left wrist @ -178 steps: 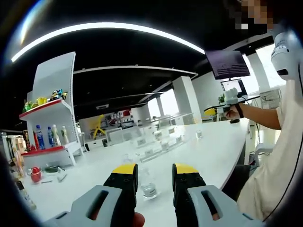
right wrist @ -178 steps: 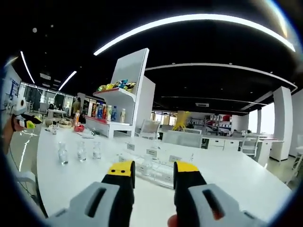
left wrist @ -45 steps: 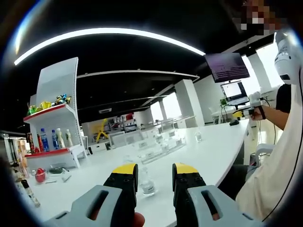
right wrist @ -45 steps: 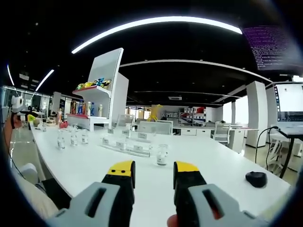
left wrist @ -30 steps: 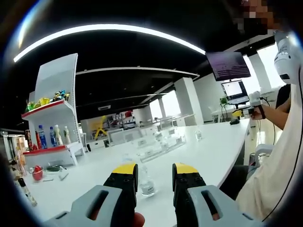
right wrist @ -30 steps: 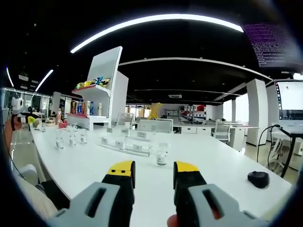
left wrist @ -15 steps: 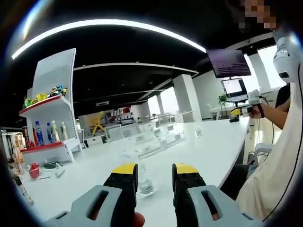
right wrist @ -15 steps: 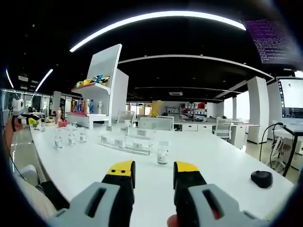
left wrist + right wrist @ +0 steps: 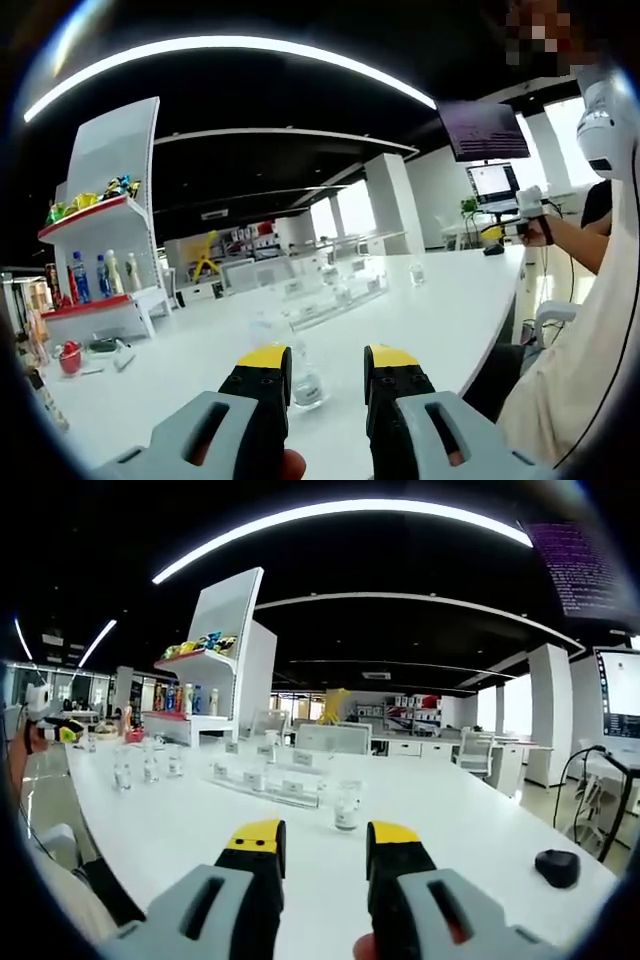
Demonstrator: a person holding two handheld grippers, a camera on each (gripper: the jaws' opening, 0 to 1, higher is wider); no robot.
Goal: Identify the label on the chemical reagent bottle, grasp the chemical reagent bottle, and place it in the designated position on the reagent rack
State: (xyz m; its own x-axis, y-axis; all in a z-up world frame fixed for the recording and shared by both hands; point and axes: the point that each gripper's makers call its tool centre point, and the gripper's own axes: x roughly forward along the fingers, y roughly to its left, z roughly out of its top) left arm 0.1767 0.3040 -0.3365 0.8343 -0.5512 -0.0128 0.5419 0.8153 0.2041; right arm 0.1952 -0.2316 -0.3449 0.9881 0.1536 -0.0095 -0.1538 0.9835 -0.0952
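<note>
Both grippers hover over the white worktop (image 9: 170,830), jaws parted and empty. The left gripper (image 9: 326,365) faces a clear reagent bottle (image 9: 303,378); another bottle (image 9: 347,806) stands beyond the right gripper (image 9: 327,842), beside the rack (image 9: 268,780).

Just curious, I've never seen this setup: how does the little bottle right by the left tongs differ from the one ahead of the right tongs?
The bottle by the left tongs sits partly behind their tips; the bottle ahead of the right tongs stands well clear of them. The left one sits apart from the rack; the right one stands just past its end. Both are small, clear, upright, on the white table.
</note>
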